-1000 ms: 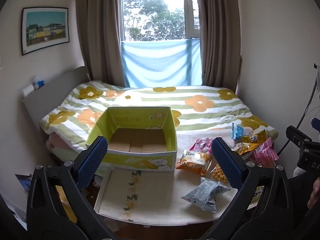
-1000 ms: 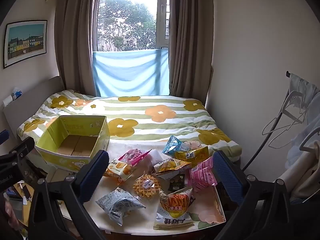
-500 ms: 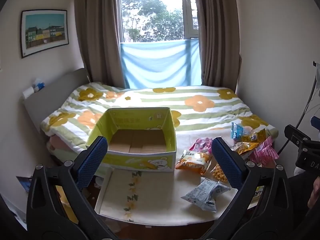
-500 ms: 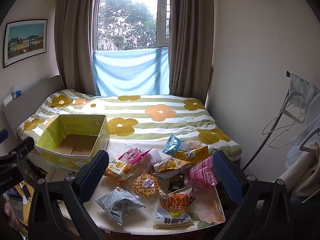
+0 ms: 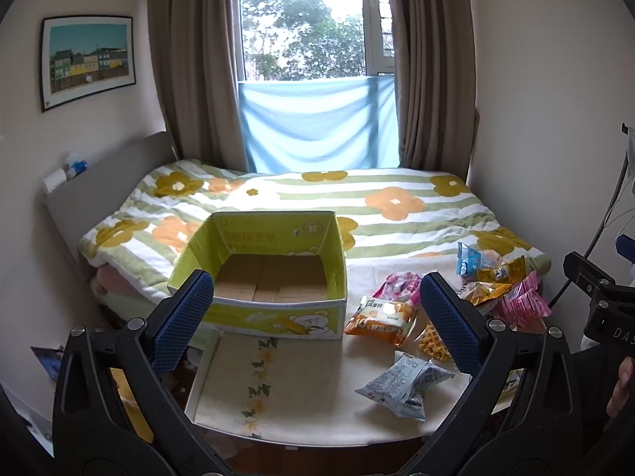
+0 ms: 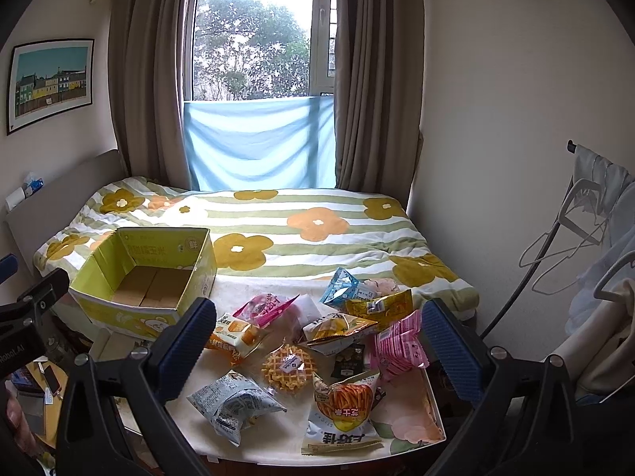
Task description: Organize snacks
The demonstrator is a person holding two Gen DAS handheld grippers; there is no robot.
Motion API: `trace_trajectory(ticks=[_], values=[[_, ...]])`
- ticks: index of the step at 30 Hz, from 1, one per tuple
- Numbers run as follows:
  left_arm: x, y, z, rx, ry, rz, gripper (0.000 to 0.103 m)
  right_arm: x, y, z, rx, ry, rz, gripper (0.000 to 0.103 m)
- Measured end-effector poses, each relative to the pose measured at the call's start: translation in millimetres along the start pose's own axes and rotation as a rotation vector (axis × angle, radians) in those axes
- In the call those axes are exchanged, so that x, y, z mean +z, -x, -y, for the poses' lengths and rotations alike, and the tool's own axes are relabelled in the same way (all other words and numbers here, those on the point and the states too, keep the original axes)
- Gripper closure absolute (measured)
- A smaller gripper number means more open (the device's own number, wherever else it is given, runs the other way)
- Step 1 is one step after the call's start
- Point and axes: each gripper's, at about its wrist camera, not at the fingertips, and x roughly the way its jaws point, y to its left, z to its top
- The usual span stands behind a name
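An empty yellow-green cardboard box (image 5: pixel 274 273) (image 6: pixel 147 273) sits at the table's far left, against the bed. To its right lie several snack packets: an orange cake bag (image 5: pixel 381 319) (image 6: pixel 234 335), a waffle (image 6: pixel 289 365), a grey-blue bag (image 5: pixel 405 384) (image 6: pixel 234 400), a fries bag (image 6: pixel 343 408), a pink bag (image 6: pixel 397 345). My left gripper (image 5: pixel 317 325) hangs open above the table in front of the box. My right gripper (image 6: pixel 319 347) hangs open above the snack pile. Neither holds anything.
The small table (image 5: pixel 285 424) has a pale floral cloth and butts against a bed (image 6: pixel 317 234) with a flowered quilt. A clothes rack with hangers (image 6: pixel 575 238) stands at the right. A person's hand (image 5: pixel 621 388) shows at the right edge of the left wrist view.
Both views shift only slightly; the left gripper has drifted a touch. Nothing on the table has moved and both grippers stay open.
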Motion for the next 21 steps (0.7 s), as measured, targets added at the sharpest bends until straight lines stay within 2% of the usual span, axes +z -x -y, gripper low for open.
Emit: trace_trajectory(ticks=[21], values=[[-3.4, -5.1, 1.9, -0.003, 0.001, -0.016, 0.000, -0.4, -2.6, 5.5, -0.001, 0.001, -0.001, 0.000]])
